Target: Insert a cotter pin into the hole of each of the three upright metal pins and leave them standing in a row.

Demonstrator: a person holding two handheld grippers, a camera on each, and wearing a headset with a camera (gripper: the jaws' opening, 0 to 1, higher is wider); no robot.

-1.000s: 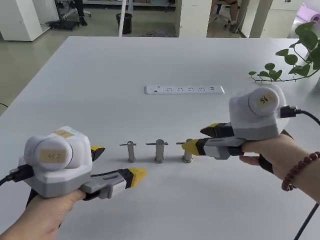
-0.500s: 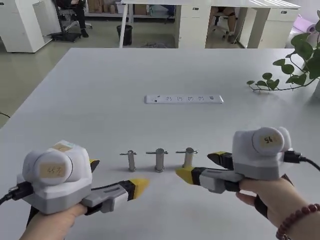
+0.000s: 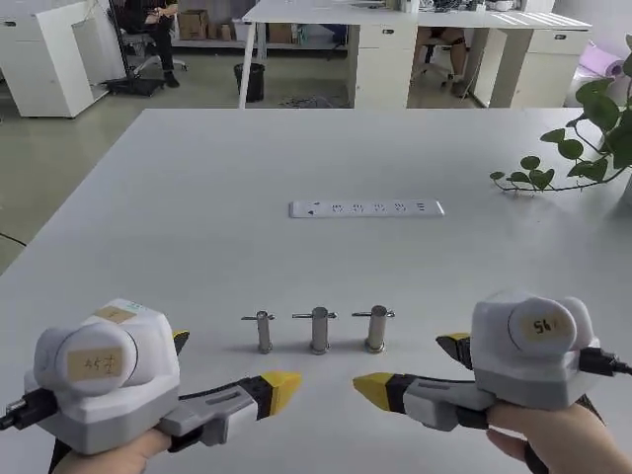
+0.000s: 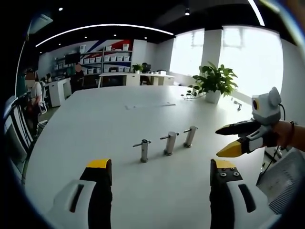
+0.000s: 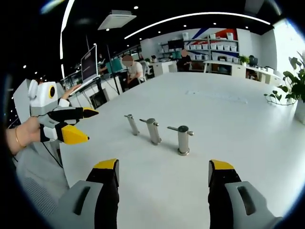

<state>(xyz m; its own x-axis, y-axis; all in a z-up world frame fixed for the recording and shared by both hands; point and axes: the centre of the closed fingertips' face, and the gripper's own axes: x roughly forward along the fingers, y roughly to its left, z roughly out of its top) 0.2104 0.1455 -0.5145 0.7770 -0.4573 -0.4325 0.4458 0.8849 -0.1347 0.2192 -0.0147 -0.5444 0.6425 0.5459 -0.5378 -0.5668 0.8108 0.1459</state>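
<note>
White office bench (image 3: 197, 197) carries a power strip (image 3: 366, 208), a plant (image 3: 583, 138) and 3 upright pins (image 3: 319, 329), apparently cross-pinned; left tongs (image 3: 231, 363) and right tongs (image 3: 410, 365) gape wide.

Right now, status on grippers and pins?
Left hand-held gripper open, empty. Right hand-held gripper open, empty. Three metal pins upright in row, cotter pins in. Nothing blocking.

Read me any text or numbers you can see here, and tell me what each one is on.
"56", handwritten, second digit uncertain: round sticker on the right gripper.
Handwritten digits, too blurred to read: tan sticker on the left gripper.
Markings on the power strip: too small to read.
</note>
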